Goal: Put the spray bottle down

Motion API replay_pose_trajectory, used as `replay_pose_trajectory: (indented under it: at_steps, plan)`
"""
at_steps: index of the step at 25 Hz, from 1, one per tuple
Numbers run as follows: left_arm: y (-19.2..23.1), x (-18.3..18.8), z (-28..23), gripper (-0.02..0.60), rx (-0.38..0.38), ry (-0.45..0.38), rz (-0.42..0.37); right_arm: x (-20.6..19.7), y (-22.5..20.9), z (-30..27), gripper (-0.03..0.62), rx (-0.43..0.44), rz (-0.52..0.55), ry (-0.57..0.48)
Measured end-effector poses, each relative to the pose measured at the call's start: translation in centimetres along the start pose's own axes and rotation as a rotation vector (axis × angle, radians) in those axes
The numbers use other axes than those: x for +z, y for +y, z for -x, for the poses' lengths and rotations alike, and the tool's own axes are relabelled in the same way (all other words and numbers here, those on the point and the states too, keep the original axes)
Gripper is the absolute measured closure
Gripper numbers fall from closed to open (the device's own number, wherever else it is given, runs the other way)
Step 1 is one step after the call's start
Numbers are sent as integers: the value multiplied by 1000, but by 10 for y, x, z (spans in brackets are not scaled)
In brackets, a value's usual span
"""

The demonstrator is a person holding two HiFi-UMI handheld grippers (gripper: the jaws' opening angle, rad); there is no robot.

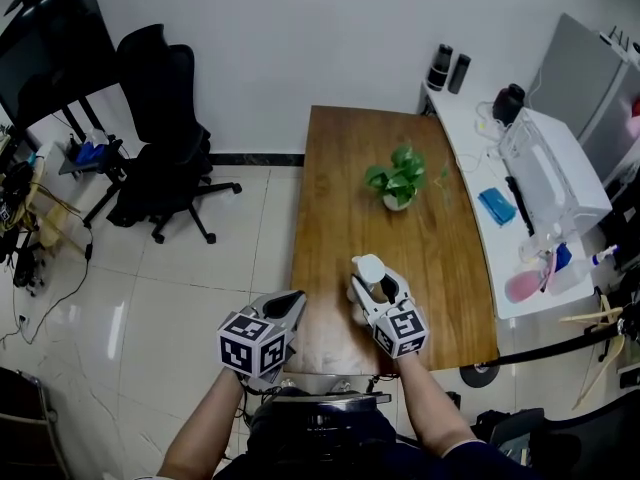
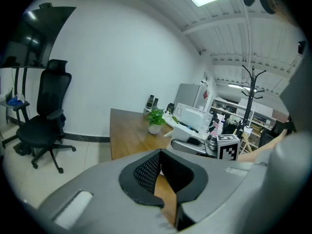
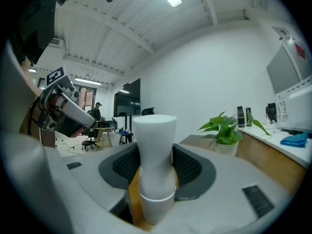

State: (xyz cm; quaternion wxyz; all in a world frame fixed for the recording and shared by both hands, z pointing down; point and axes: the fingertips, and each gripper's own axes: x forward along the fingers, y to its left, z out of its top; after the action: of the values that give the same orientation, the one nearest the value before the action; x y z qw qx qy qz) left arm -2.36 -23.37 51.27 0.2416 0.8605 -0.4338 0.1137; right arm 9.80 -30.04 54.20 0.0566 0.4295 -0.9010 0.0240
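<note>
A white spray bottle [image 1: 369, 269] stands upright between the jaws of my right gripper [image 1: 378, 290] over the near part of the wooden table [image 1: 440, 258]. In the right gripper view the bottle [image 3: 155, 150] fills the gap, with a black pad touching it on each side; the right gripper [image 3: 156, 172] is shut on it. Whether the bottle's base rests on the wood is hidden. My left gripper [image 1: 288, 303] hangs at the table's near left corner, jaws together and empty. In the left gripper view only a thin wedge of table shows between the left gripper [image 2: 163, 174] pads.
A potted green plant [image 1: 398, 180] stands mid-table, beyond the bottle. A white side counter [image 1: 470, 153] to the right carries a white appliance [image 1: 550, 173], a blue item [image 1: 497, 206] and dark bottles. A black office chair [image 1: 165, 138] stands on the tiled floor at the left.
</note>
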Motion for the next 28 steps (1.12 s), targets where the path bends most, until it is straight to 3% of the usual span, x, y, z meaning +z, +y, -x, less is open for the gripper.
replay_pose_trajectory:
  at_steps: [6,12,17,21,24,26,27,28]
  plan:
    - [-1,-1,1,575,0,-1,3,-3,-1,0,376,-2,-2,15]
    - [-4,-1,3,575,-7,1,2,-4,-3,5,249,-13,-38,20]
    - [-3,-1,8,575,-16,-7,11,-4,-1,39,250,-29,-118,25]
    - [-6,1,14,575,-37,-22,22,19,4,74,312,-57,-203,-29]
    - [-11,5,15,575,-64,-33,18,41,6,93,482,-82,-182,-50]
    - [-16,8,14,575,-81,-36,15,56,6,100,491,-101,-163,-62]
    - [-19,9,13,575,-90,-37,12,63,6,103,541,-114,-157,-68]
    - [-22,10,13,575,-100,-37,8,70,6,105,543,-125,-153,-74]
